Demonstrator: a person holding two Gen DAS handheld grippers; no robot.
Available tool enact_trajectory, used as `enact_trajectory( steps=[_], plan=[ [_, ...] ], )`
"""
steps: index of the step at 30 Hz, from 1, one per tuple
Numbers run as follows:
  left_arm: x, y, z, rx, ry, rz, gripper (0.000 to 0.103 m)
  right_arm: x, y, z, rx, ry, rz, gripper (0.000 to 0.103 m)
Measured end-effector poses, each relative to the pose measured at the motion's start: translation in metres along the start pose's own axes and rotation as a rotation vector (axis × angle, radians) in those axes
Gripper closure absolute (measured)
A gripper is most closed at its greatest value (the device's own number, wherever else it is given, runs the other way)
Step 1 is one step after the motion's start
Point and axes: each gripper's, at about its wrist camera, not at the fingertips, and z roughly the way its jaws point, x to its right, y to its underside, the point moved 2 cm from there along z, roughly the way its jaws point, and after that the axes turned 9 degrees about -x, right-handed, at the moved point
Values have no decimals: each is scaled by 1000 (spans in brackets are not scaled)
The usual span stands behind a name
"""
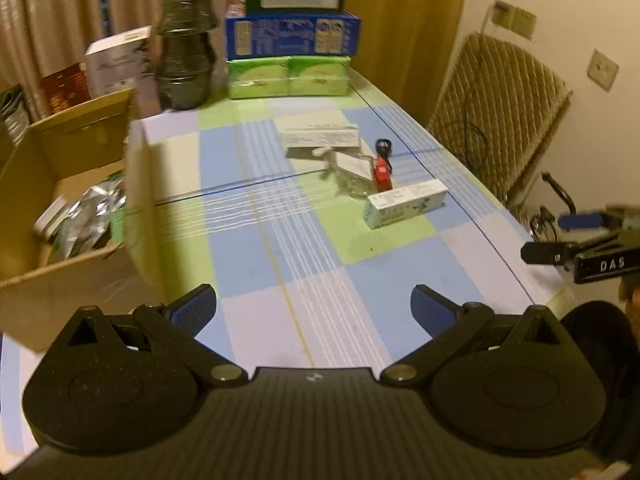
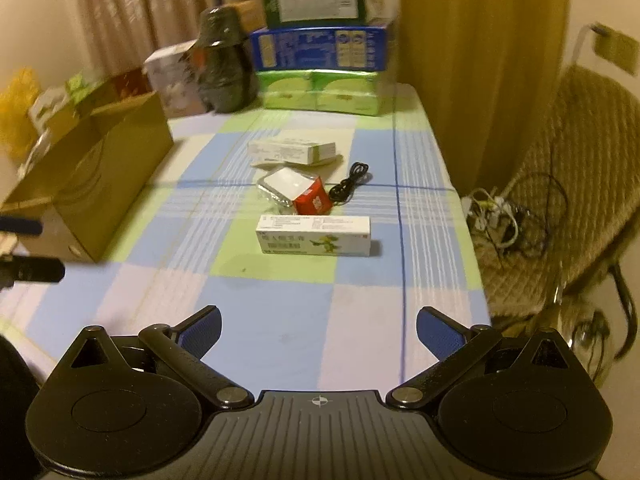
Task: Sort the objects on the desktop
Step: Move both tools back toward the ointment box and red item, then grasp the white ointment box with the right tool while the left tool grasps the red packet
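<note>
On the checked tablecloth [image 2: 280, 300] lie a long white medicine box [image 2: 314, 236] [image 1: 406, 203], a small red box [image 2: 314, 201] [image 1: 382, 174], a clear plastic packet with a white card [image 2: 280, 184] [image 1: 352, 172], a coiled black cable [image 2: 348, 184] [image 1: 383, 146] and a flat white box [image 2: 292, 151] [image 1: 320, 136] farther back. My left gripper [image 1: 314, 308] hovers open over the near table edge, with nothing between its blue pads. My right gripper [image 2: 318, 330] is also open and empty, well short of the medicine box. The right gripper [image 1: 580, 248] shows at the right edge of the left wrist view.
An open cardboard box [image 1: 60, 184] [image 2: 100, 176] with foil packets stands at the table's left. Stacked green and blue cartons [image 1: 292, 32] [image 2: 320, 48] and a dark wrapped jar [image 1: 186, 48] [image 2: 224, 60] line the far edge. A wicker chair [image 2: 568, 184] with tangled cables stands to the right.
</note>
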Motion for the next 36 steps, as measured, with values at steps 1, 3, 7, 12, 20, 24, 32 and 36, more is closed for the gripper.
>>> enact_trajectory(
  steps=[1,3,7,12,20,24,32,36],
  plan=[
    [2,-4,5,-8,3,16,1,1,-2,4,-9,7,-32,2],
    [6,-11,15,-23,10,40,1,2,-7,13,-31,32,-110,2],
    [13,-24,34,-46,15,86,1,2,-17,30,-51,42,-276,2],
    [20,-41,56,-62,1,146,1,-3,-30,55,-55,27,-456,2],
    [25,-70,93,-96,-60,278,2,-11,-51,87,-78,-4,-644,2],
    [23,-82,108,-111,-61,333,2,-9,-61,113,-109,0,-706,4],
    [22,-97,135,-131,-43,397,2,-16,-75,153,-161,-33,-873,16],
    [22,-103,148,-137,-33,414,2,-22,-81,170,-198,-37,-929,25]
  ],
)
